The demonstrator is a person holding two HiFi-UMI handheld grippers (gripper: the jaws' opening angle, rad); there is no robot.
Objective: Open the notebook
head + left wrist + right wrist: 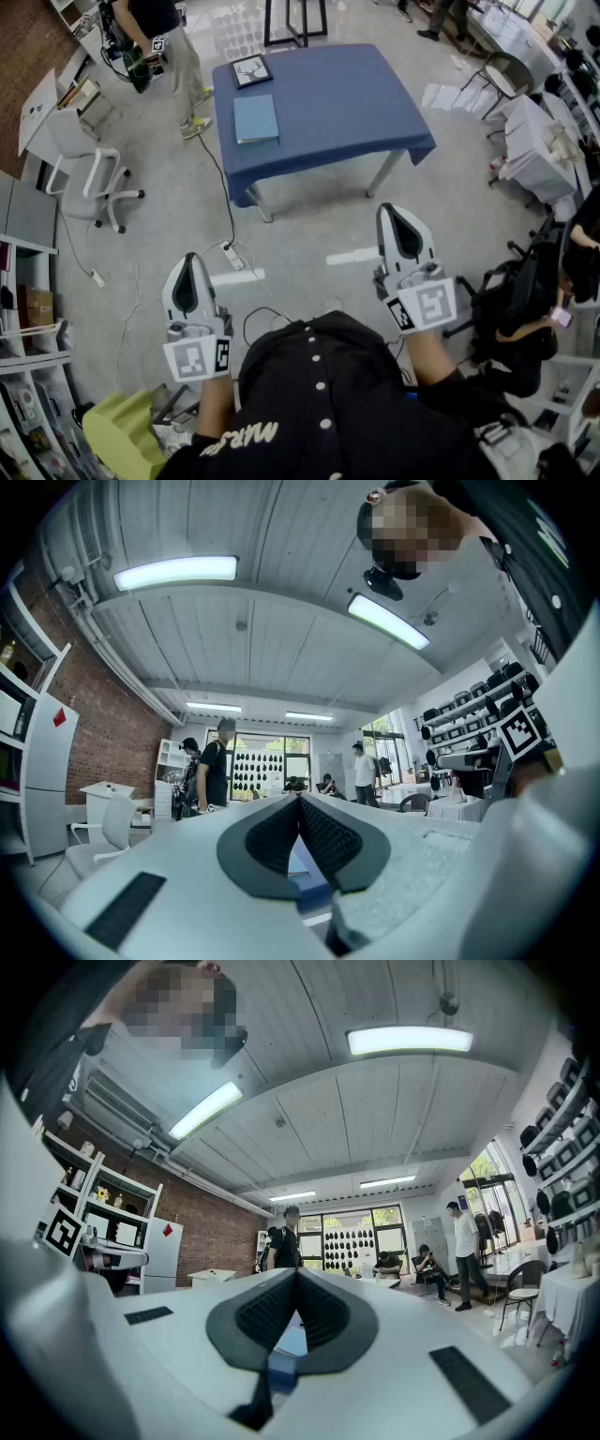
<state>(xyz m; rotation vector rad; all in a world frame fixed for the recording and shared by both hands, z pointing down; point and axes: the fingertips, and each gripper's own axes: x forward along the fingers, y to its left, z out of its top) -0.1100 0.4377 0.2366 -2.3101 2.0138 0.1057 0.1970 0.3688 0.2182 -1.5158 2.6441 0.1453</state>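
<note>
on blue table (337, 103), notebook (256, 118), framed picture (251, 70)

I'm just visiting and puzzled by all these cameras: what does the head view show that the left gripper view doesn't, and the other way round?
Only the head view: the closed notebook and a framed picture on the blue table, and the right gripper. Only the left gripper view: ceiling lights, a brick wall, tall windows. Both: the left gripper, shut and empty, and a white chair.
</note>
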